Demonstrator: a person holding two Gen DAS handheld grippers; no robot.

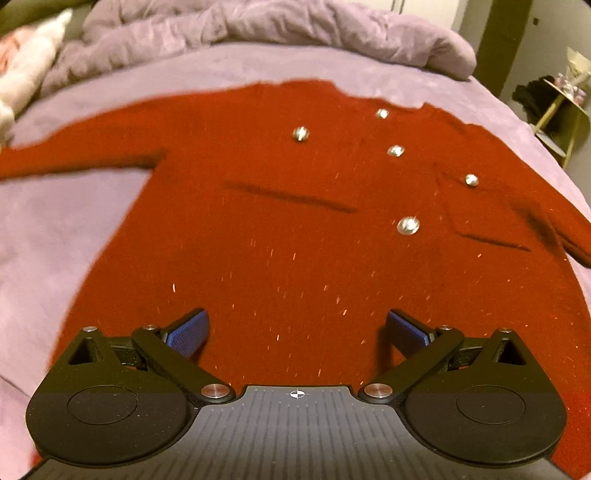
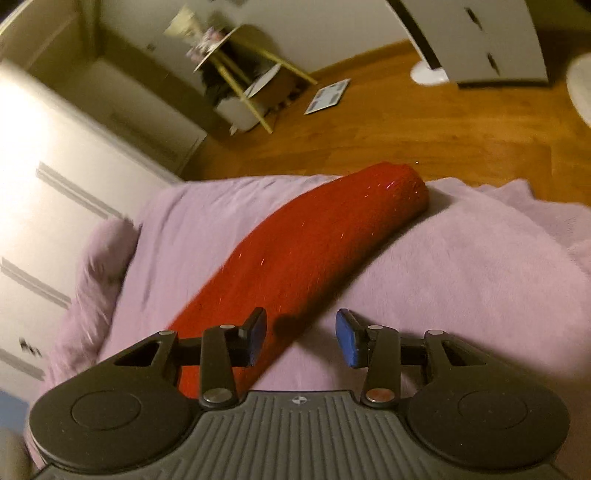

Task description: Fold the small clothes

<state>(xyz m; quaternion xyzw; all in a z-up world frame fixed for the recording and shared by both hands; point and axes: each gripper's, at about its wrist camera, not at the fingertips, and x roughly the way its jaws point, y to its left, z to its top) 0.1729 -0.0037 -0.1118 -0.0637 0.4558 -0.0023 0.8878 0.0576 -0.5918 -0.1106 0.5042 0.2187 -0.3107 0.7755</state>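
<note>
A red knit sweater (image 1: 258, 229) with several silver buttons (image 1: 407, 225) lies flat, front up, on a lilac bed cover (image 1: 55, 229), sleeves spread to both sides. My left gripper (image 1: 297, 332) is open and empty, hovering over the sweater's lower hem. In the right wrist view one red sleeve (image 2: 314, 243) runs diagonally across the cover toward the bed's edge. My right gripper (image 2: 300, 338) is open and empty, just above the sleeve near its body end, with the left finger over the red cloth.
A bunched lilac duvet (image 1: 295, 33) lies along the far side of the bed, with a pillow (image 1: 26, 62) at far left. Past the bed edge are a wooden floor (image 2: 424, 125), a small side table (image 2: 243, 70) and white drawers (image 2: 55, 177).
</note>
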